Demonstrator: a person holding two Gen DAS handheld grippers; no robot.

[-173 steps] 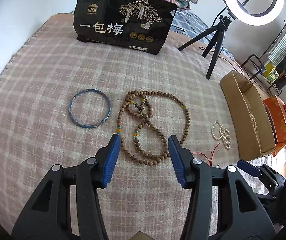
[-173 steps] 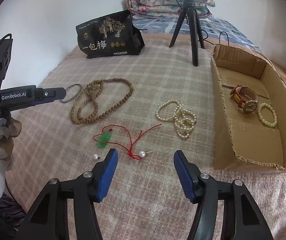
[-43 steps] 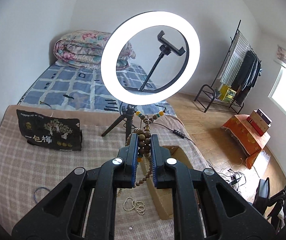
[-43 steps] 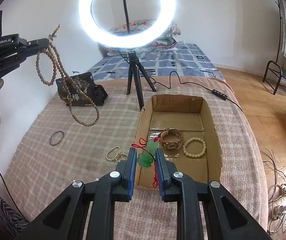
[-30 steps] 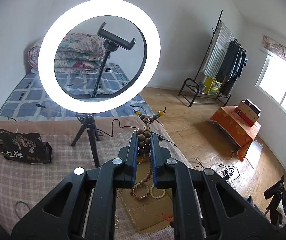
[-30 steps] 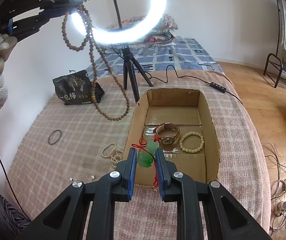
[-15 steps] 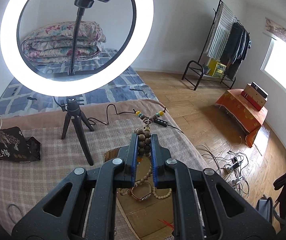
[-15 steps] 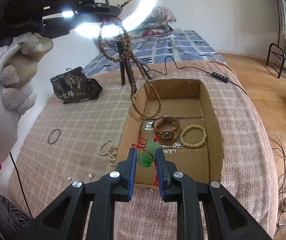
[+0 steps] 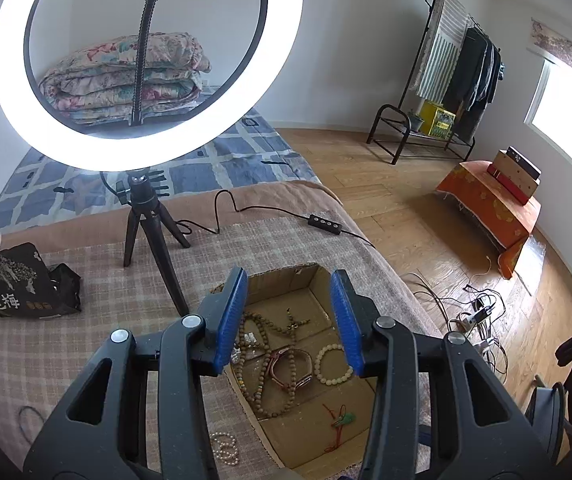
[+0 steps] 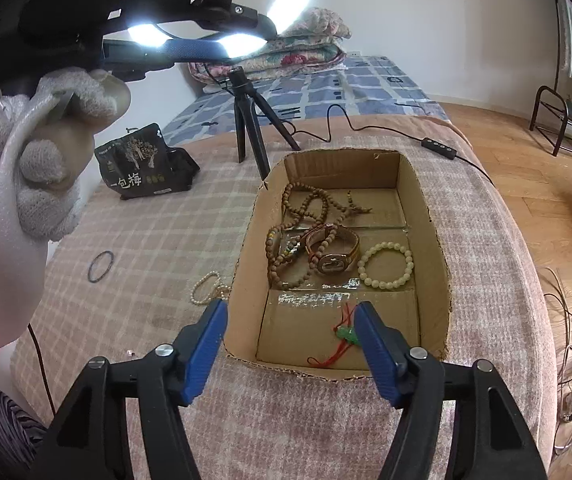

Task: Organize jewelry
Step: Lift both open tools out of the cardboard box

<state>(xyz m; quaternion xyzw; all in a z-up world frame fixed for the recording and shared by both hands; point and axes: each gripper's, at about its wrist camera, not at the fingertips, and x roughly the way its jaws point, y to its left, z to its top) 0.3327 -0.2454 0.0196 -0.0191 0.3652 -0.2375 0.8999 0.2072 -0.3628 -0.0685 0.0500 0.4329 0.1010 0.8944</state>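
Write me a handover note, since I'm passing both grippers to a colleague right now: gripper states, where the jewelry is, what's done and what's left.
Left gripper: open, empty, above the cardboard box.
Right gripper: open, empty, at the box's near edge.
In the box: wooden bead necklace, watch, pale bead bracelet, green pendant on red cord.
Left on the blanket: pearl strand beside the box, dark bangle farther left, and a small pearl earring near the right gripper.

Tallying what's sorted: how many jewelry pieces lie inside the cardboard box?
4: wooden bead necklace left, watch centre, pale bead bracelet right, green pendant near front.
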